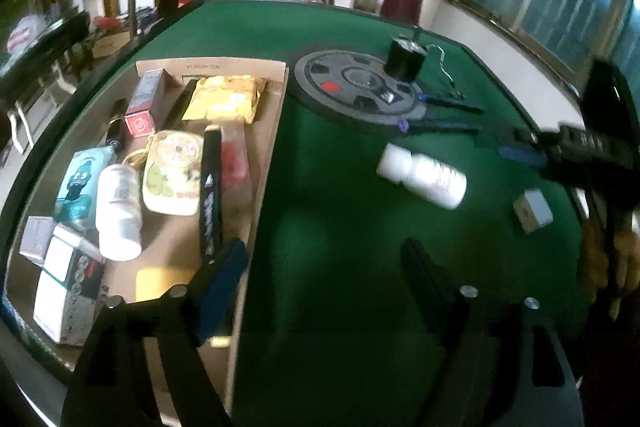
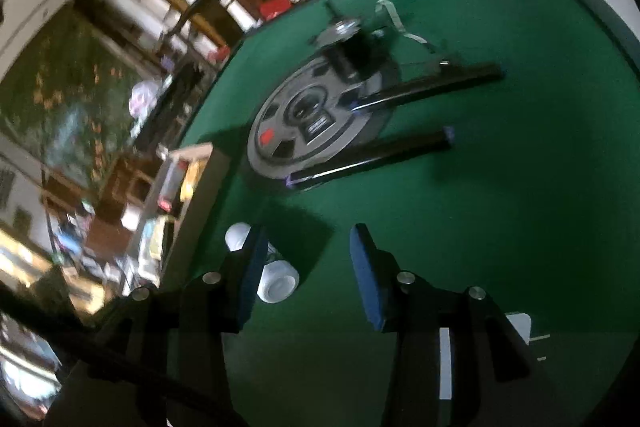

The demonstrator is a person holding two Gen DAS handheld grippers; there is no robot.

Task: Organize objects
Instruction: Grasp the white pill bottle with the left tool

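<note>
One white bottle (image 1: 423,175) lying sideways, cap toward box (image 1: 276,131), both grippers spread, empty.

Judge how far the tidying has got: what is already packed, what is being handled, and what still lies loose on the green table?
Done: the cardboard box already holds many items, such as a yellow packet and a white bottle. In hand: nothing is gripped; the right gripper stands open beside the loose white bottle, and the left gripper is open. Left: that bottle and a small box.
</note>
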